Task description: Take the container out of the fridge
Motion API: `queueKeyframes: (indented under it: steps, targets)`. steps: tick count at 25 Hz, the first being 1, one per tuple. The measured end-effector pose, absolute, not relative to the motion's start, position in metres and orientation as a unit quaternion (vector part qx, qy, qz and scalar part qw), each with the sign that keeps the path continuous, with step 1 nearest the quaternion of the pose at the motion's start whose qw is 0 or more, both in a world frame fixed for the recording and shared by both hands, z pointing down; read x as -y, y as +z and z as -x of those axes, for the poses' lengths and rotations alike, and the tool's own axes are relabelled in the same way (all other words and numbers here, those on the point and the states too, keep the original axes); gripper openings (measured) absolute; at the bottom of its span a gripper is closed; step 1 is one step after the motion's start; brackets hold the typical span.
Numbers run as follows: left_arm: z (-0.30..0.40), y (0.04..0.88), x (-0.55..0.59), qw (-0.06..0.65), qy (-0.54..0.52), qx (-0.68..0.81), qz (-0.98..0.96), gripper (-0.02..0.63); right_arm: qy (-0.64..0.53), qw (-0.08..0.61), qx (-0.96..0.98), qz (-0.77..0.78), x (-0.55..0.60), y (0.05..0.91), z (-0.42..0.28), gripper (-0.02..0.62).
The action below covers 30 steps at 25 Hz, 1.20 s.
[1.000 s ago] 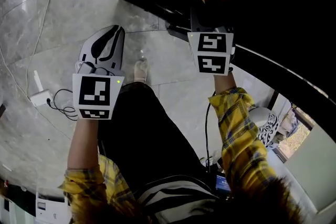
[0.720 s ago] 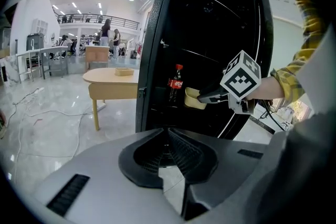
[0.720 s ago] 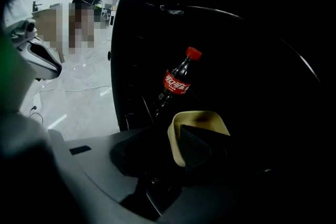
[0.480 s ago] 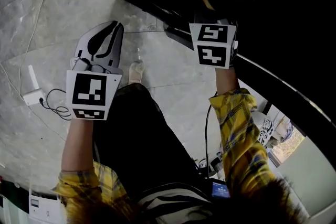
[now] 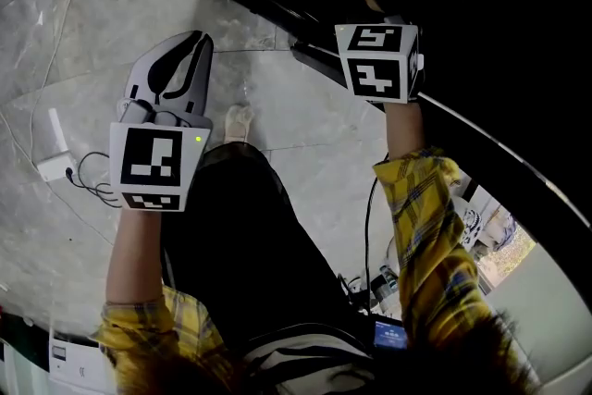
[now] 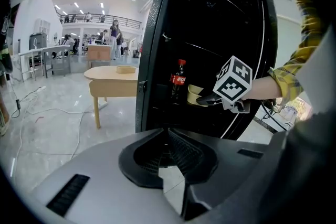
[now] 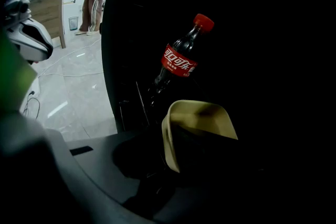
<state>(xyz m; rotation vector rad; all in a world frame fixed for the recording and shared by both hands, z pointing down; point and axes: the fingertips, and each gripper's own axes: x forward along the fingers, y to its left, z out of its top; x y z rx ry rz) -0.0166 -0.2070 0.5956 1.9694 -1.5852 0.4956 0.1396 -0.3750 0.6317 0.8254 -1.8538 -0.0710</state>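
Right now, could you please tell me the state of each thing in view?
Fridge: open.
Container: inside the fridge, gripped by its rim.
Bottle: capped, upright in the fridge.
Right gripper: shut on the container.
Left gripper: shut, empty, outside the fridge.

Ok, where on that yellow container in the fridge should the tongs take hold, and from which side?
Grip the container by its near wall just under the rim, coming from the open front of the fridge. It is open-topped and thin-walled, so one tong goes inside, one outside. The cola bottle crowds the far side. The right gripper looks set that way.
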Motion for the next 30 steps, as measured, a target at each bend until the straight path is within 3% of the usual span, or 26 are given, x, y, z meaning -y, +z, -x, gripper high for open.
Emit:
queueKeyframes:
  steps: [8,30]
  targets:
    - [0.026,0.593,0.204,0.277,0.187,0.6,-0.727,0.031,-0.031,0.535,0.777,-0.329,0.372,0.632,-0.139,0.043]
    - [0.068,0.536,0.153,0.275,0.19,0.6,-0.727,0.03,-0.027,0.532,0.788,-0.309,0.283,0.587,-0.105,0.04]
